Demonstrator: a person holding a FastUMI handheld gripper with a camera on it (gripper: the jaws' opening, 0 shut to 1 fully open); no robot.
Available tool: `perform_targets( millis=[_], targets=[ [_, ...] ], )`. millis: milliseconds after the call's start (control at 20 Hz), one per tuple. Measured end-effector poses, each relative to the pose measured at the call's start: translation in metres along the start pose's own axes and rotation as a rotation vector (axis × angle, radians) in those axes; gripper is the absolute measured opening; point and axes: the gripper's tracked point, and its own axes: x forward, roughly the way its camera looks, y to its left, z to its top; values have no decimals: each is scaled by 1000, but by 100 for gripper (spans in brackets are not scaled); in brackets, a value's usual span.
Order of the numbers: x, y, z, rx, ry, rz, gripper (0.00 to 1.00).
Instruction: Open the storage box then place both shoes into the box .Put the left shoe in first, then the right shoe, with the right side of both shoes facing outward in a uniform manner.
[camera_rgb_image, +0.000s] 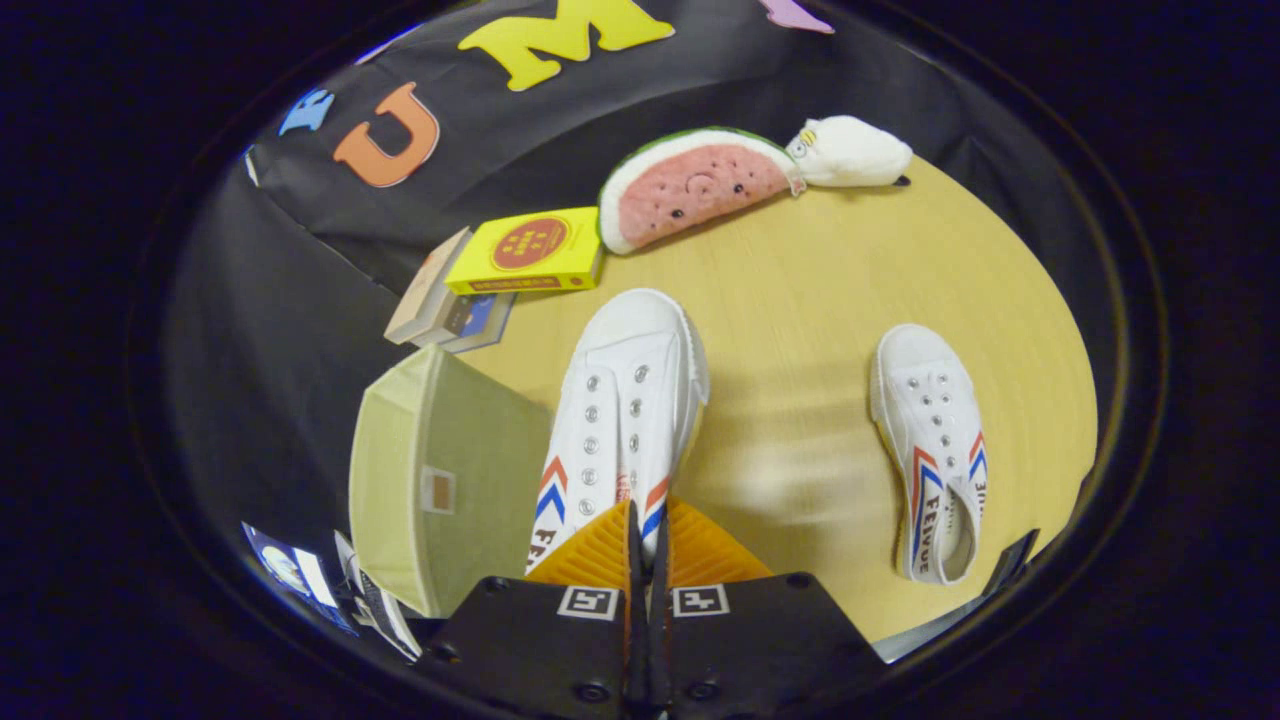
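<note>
The gripper (648, 545) has its two orange ribbed fingers (590, 555) drawn almost together, and they appear to pinch the heel collar of a white canvas sneaker with red and blue chevron stripes (620, 410), whose toe points away toward the far side of the round pale wooden table (800, 270). How firm the grip is cannot be read, since the heel is hidden between the pads, but the narrow gap and the shoe's place right at the fingertips suggest it is being carried. Just to the left of this held shoe sits the pale green fabric storage box (440, 470), its open top facing up and its near wall bearing a small label pocket; the box already looks open, so the opening step seems done. A second matching white sneaker (930, 440) lies well apart on the right of the table, toe to the far side, untouched. Along the far left stand a yellow carton with a red round emblem (525, 250) on top of a small stack of books (445, 305), and farther back rest a watermelon-slice plush toy (695, 185) and a white plush toy (850, 150) touching it. The step in hand appears to be placing the first shoe. The next move would call for swinging the held shoe left over the box rim, turning it so its right side faces outward, and lowering it inside before letting go.
</note>
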Motion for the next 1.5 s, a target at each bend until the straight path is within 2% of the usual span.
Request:
perform_targets(
  millis=[250,400,550,750,950,1300,1400,1450,1500],
  targets=[
    [-28,113,13,-62,-53,86,6],
    [-17,171,0,-94,-39,95,6],
    [15,212,-26,-100,16,106,6],
    [64,233,-58,-97,78,63,6],
    [98,233,-80,-96,117,10,6],
    [128,238,-86,-85,118,-19,6],
    [136,243,-84,-77,127,-13,11],
    [138,246,-89,-82,137,-2,23],
    [138,251,-88,-88,138,8,29]
  ],
)
